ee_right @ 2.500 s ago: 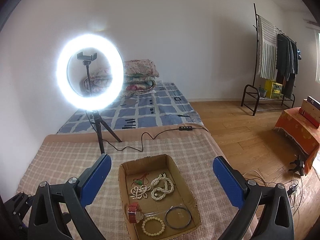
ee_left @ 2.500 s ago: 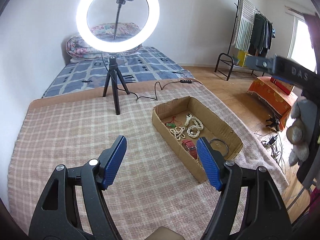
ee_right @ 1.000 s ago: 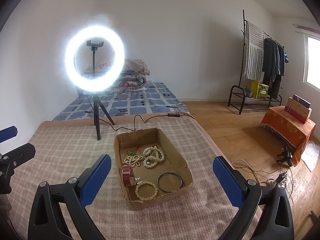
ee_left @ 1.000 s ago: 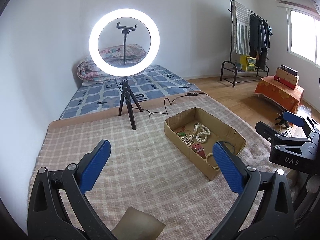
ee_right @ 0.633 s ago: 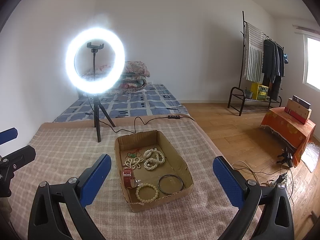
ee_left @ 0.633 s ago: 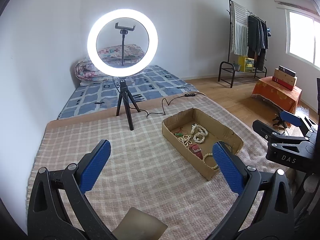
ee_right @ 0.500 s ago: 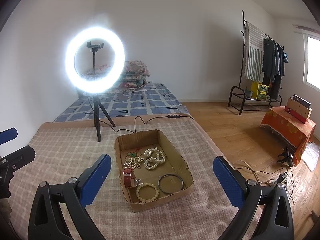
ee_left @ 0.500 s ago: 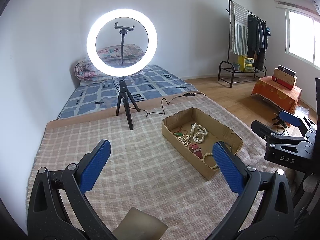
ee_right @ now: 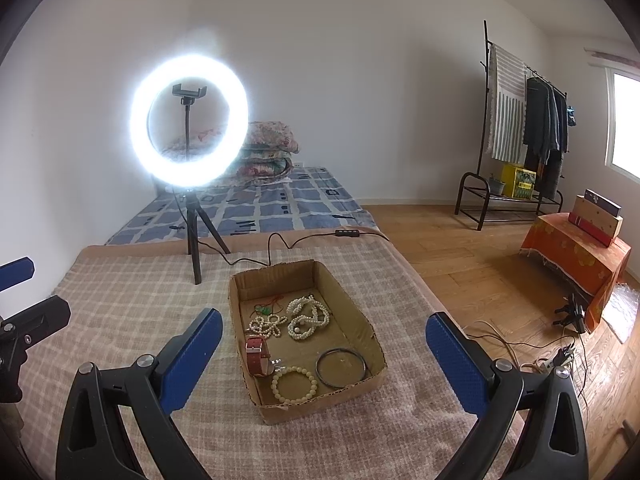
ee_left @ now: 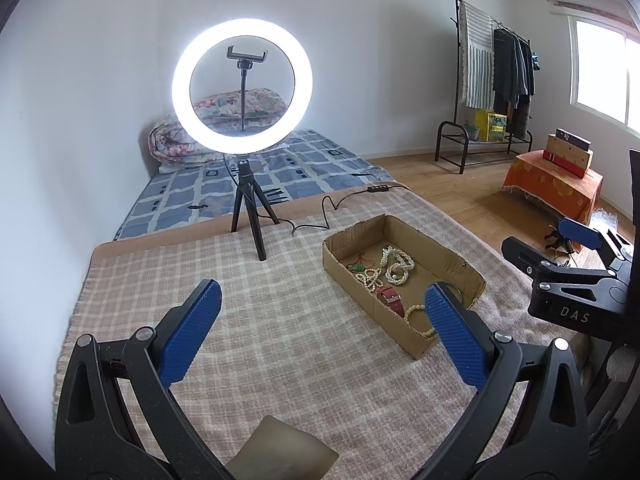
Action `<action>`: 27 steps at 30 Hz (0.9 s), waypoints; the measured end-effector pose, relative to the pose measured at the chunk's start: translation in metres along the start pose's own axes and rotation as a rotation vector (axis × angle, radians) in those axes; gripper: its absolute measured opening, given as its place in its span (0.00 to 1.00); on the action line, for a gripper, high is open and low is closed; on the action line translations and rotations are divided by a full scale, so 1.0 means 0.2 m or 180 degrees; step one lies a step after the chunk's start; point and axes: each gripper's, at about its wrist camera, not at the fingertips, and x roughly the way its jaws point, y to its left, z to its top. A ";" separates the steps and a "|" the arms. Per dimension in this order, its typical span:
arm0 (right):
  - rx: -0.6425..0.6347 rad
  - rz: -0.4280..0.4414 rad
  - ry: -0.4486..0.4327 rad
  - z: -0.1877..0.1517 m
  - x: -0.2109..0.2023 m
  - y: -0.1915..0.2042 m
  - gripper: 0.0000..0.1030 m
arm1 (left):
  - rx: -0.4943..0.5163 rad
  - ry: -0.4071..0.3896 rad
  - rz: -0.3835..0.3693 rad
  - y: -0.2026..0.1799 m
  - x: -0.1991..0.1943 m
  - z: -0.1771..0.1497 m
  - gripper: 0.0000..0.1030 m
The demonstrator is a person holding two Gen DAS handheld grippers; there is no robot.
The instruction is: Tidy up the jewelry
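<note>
Bedroom, checked blanket (ee_right: 120, 312) with lit ring light (ee_right: 188, 120) | cardboard box (ee_right: 356, 312) holds pearl necklaces (ee_right: 308, 320), red watch (ee_right: 256, 354), bead bracelet (ee_right: 293, 385), dark bangle (ee_right: 340, 364) | left tool (ee_left: 320, 332) and right tool (ee_right: 324, 356) both spread wide, empty, above blanket

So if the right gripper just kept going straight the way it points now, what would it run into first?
Most likely the cardboard box. The right gripper is open, and the box with its jewelry lies straight ahead between the fingers. Near that line are the dark bangle and beaded bracelet, though depth is uncertain.
</note>
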 end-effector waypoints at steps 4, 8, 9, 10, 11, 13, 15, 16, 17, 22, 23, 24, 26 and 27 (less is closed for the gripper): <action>0.0001 0.0000 0.0001 0.00 0.00 0.00 1.00 | 0.0003 0.0007 -0.0007 0.00 0.00 0.00 1.00; -0.0002 0.0000 0.0000 0.00 0.00 0.00 1.00 | 0.0003 0.0006 -0.0008 -0.01 0.00 0.00 1.00; -0.0002 -0.0002 0.0001 0.00 0.00 0.00 1.00 | 0.0006 0.0010 -0.0009 -0.01 0.00 0.00 1.00; -0.0003 0.0000 0.0002 0.00 0.00 0.00 1.00 | 0.0007 0.0012 -0.0012 -0.01 0.00 0.00 1.00; 0.0001 -0.0001 0.0002 0.00 0.00 0.00 1.00 | 0.0006 0.0006 -0.0005 -0.01 0.00 0.00 1.00; -0.0002 -0.0001 0.0003 0.00 0.00 0.00 1.00 | 0.0007 0.0008 -0.0008 -0.01 0.00 0.00 1.00; -0.0006 -0.0002 0.0008 0.00 0.00 0.00 1.00 | 0.0010 0.0007 -0.0005 -0.01 0.00 0.00 1.00; -0.0005 -0.0002 0.0008 0.00 0.00 0.00 1.00 | 0.0010 0.0008 -0.0004 -0.01 0.00 0.00 1.00; -0.0004 -0.0002 0.0010 0.00 0.00 0.00 1.00 | 0.0006 0.0009 -0.0008 -0.01 0.00 0.00 1.00; -0.0004 -0.0005 0.0005 0.00 0.00 0.00 1.00 | 0.0005 0.0022 -0.0020 -0.01 0.00 0.00 1.00; -0.0004 -0.0006 0.0003 -0.01 0.00 0.01 1.00 | 0.0009 0.0019 -0.0019 -0.01 0.00 0.00 1.00; -0.0007 -0.0014 0.0005 -0.01 0.00 0.01 1.00 | 0.0013 0.0016 -0.0012 -0.01 0.00 0.00 1.00; -0.0010 -0.0022 0.0012 -0.01 0.00 0.01 1.00 | 0.0009 0.0017 -0.0014 -0.01 0.00 0.00 1.00; -0.0008 -0.0020 0.0009 -0.01 0.00 0.01 1.00 | 0.0008 0.0019 -0.0016 -0.01 0.00 0.00 1.00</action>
